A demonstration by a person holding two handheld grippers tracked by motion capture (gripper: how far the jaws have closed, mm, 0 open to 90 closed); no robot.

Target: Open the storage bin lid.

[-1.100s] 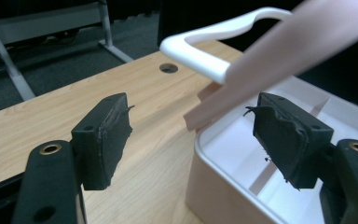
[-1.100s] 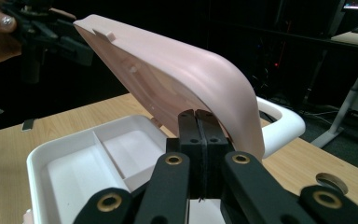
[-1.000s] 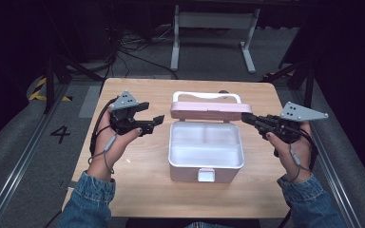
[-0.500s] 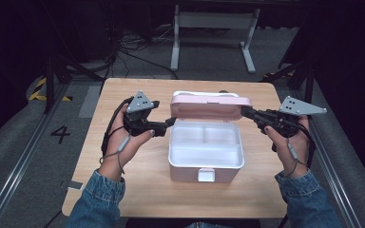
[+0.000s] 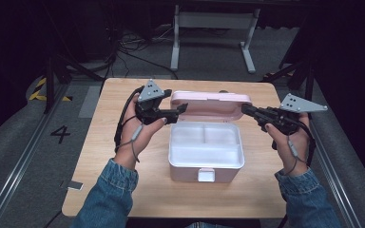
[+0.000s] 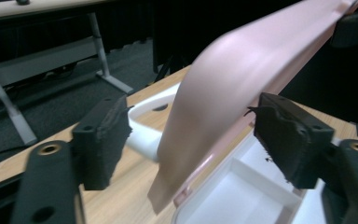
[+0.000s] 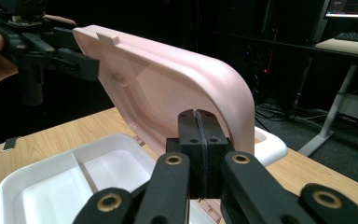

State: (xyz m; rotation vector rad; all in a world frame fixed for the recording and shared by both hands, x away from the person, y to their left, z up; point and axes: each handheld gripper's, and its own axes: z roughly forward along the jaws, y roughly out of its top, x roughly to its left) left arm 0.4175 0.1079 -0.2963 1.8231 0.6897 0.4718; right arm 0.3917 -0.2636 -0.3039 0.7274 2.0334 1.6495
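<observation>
Left claw (image 5: 179, 110) has moved in, straddling the pink lid (image 5: 211, 103) edge.

Raised pink lid (image 5: 211, 102) blocks the box (image 5: 206, 156) from behind; front open.

Dim room, grey floor (image 5: 38, 156), white desk frame (image 5: 214, 21)

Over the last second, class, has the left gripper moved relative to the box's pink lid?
Yes. The left gripper has moved right across the table, and its open jaws now straddle the pink lid.
</observation>
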